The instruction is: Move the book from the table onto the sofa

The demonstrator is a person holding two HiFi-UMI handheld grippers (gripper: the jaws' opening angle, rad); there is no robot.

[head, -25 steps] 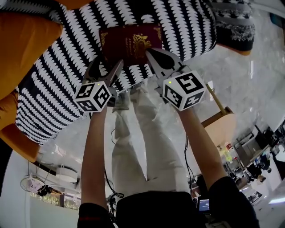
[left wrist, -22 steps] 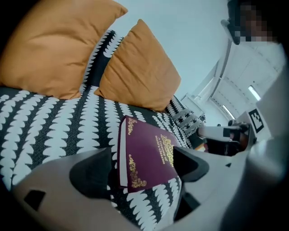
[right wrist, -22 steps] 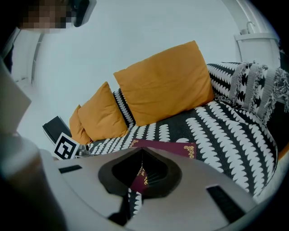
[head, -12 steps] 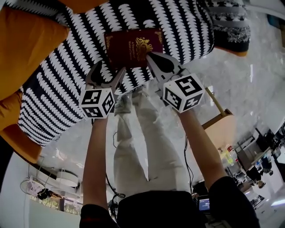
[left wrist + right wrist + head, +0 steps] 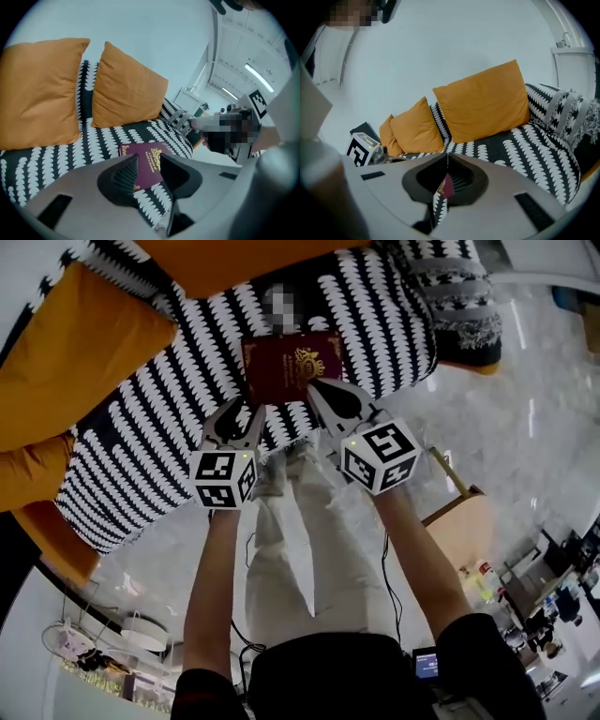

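**Head view first: book flat on the sofa, both claws empty**

Head view: the book [image 5: 292, 367] lies flat, cover up, on the black-and-white sofa [image 5: 141, 427] at 12 o'clock. The left claw [image 5: 242, 414] hangs at the book's 7 o'clock. The right claw [image 5: 314, 388] points at its 5 o'clock corner, and this view does not settle whether it touches.

Left gripper view: the left claw's jaws stand partly apart and have just been closing, with nothing between the pads. The book shows through the gap, resting on the seat beyond, and two orange cushions [image 5: 126, 86] stand at 11 o'clock. Since the book already sits where the task wants it, an empty claw makes sense.

Right gripper view: the jaws meet at their tips and clamp nothing. A sliver of red cover shows far off at 6 o'clock through the hollow behind the tips, so this claw looks clear of the book.
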